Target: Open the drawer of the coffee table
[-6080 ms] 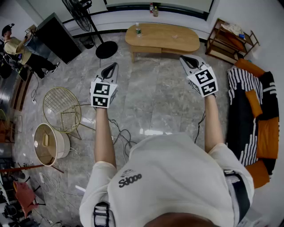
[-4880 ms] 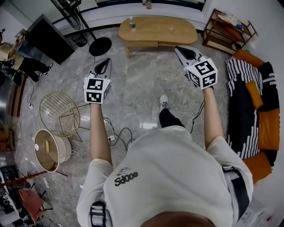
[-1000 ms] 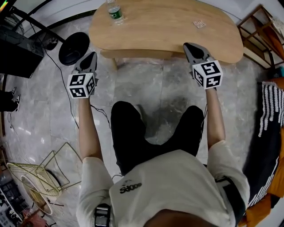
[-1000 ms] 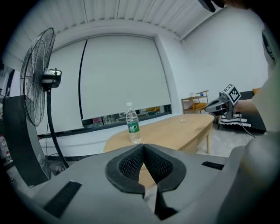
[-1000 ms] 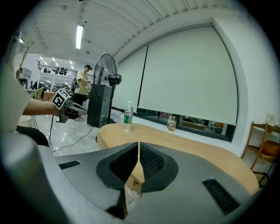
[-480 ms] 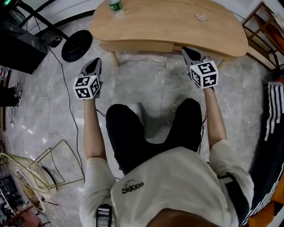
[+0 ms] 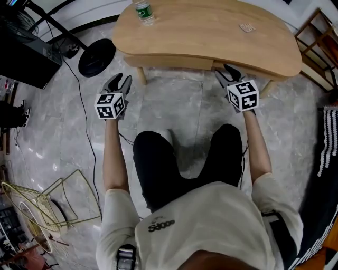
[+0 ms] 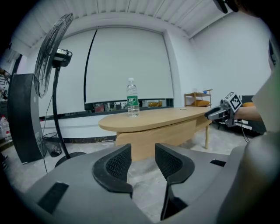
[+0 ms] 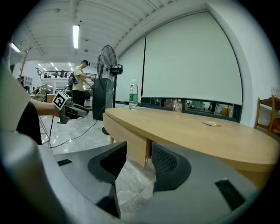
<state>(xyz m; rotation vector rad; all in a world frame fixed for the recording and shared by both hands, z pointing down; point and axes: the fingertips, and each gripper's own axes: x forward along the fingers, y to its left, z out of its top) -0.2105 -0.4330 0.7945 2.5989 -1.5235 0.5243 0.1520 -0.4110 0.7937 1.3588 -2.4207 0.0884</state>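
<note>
While the left gripper (image 7: pixel 119 80) and right gripper (image 7: pixel 227 71) had just been opening, both empty, only the right gripper view framed the light-wood drawer's (image 9: pixel 129 133) end at twelve o'clock.

Legible text: one item only. Small dark print on the back of the person's white shirt (image 7: pixel 158 225), on the near side of the coffee table (image 7: pixel 211 37), reads roughly "Sdooo"; exact letters uncertain. Bottle (image 7: pixel 143 11) at the coffee table's left end carries a green label, lettering too small to read.
</note>
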